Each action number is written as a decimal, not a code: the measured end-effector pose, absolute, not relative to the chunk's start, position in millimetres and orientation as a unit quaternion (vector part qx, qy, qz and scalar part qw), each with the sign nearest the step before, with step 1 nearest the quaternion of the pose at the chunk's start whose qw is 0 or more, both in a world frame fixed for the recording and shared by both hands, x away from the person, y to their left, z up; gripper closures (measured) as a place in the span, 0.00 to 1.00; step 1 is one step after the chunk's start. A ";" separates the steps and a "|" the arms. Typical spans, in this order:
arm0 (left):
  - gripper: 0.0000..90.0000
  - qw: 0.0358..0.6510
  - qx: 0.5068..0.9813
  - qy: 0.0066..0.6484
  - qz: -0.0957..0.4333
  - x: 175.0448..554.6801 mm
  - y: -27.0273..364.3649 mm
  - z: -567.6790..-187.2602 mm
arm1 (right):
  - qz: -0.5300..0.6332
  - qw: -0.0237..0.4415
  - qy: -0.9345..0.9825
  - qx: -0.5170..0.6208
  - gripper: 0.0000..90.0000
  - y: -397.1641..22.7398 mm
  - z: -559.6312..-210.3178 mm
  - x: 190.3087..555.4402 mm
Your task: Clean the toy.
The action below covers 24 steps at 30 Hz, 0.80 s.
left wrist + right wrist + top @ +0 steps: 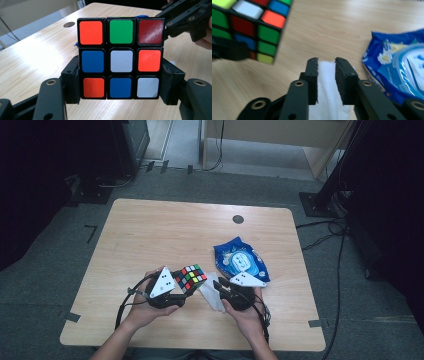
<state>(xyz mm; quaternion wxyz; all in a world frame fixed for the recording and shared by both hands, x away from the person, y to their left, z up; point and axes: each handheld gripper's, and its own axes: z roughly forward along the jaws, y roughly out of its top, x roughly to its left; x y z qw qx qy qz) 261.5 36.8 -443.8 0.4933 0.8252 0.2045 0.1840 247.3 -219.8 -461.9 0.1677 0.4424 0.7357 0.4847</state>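
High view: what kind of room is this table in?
Probably a lab or workshop rigged for recording. The wooden table stands alone on grey carpet, with cables trailing across the floor and dark equipment stands around it.

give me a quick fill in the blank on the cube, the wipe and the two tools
The left tool is shut on the ____ cube.
The centre sticker facing the left tool's camera is ____.
A ____ wipe lies between the right tool's jaws.
The wipes pack is ____ in colour.

Missing words: puzzle; white; white; blue
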 end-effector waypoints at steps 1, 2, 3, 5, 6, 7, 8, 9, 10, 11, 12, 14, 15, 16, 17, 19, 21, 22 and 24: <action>0.38 0.495 0.825 0.203 0.182 260.8 35.7 -444.2 | 0.491 0.169 0.733 0.438 0.85 -218.8 -461.3 246.8; 0.38 0.496 0.825 0.202 0.180 260.1 34.4 -444.6 | 0.496 0.168 0.731 0.437 0.86 -218.3 -461.0 246.5; 0.38 0.496 0.826 0.201 0.179 259.3 33.0 -445.1 | 0.500 0.163 0.729 0.438 0.87 -218.1 -461.1 246.7; 0.38 0.495 0.828 0.196 0.175 258.1 30.4 -446.1 | 0.507 0.154 0.722 0.446 0.88 -218.9 -462.0 247.6; 0.38 0.495 0.829 0.194 0.173 257.6 29.4 -446.6 | 0.512 0.148 0.718 0.448 0.89 -220.1 -462.7 248.5; 0.38 0.496 0.829 0.192 0.171 257.0 28.3 -447.1 | 0.519 0.142 0.713 0.451 0.90 -221.5 -463.3 248.9; 0.38 0.495 0.830 0.191 0.171 256.8 27.6 -447.5 | 0.524 0.135 0.709 0.452 0.90 -223.0 -463.7 249.5; 0.38 0.494 0.831 0.190 0.169 256.5 26.8 -448.0 | 0.531 0.127 0.704 0.454 0.90 -224.3 -463.8 249.8; 0.38 0.494 0.832 0.190 0.167 256.3 26.2 -448.6 | 0.539 0.120 0.700 0.454 0.91 -225.4 -463.7 250.0; 0.38 0.493 0.833 0.189 0.167 256.1 25.7 -449.1 | 0.545 0.112 0.696 0.454 0.91 -226.0 -463.2 249.9; 0.38 0.493 0.834 0.187 0.166 256.0 25.0 -449.8 | 0.550 0.108 0.694 0.451 0.91 -226.3 -463.0 250.1; 0.38 0.494 0.834 0.185 0.160 255.1 23.7 -450.8 | 0.561 0.101 0.690 0.446 0.94 -226.0 -461.6 249.2; 0.38 0.495 0.834 0.183 0.159 255.0 23.6 -450.8 | 0.560 0.105 0.691 0.446 0.94 -225.4 -460.7 248.3; 0.38 0.495 0.835 0.182 0.157 254.9 23.6 -450.7 | 0.561 0.107 0.690 0.444 0.96 -225.3 -460.0 247.8; 0.38 0.496 0.835 0.181 0.155 255.0 23.7 -450.5 | 0.564 0.107 0.690 0.441 0.97 -225.7 -459.5 247.3; 0.38 0.496 0.836 0.180 0.151 255.3 24.1 -450.4 | 0.563 0.109 0.692 0.437 0.98 -225.7 -458.4 246.2; 0.38 0.495 0.837 0.179 0.148 255.8 24.5 -450.7 | 0.563 0.111 0.694 0.435 0.99 -224.6 -457.4 244.7; 0.38 0.494 0.838 0.179 0.147 256.1 24.6 -451.0 | 0.563 0.114 0.694 0.434 1.00 -223.8 -456.8 243.9; 0.38 0.492 0.840 0.178 0.144 256.6 24.6 -451.6 | 0.560 0.120 0.698 0.431 1.00 -222.5 -455.6 242.8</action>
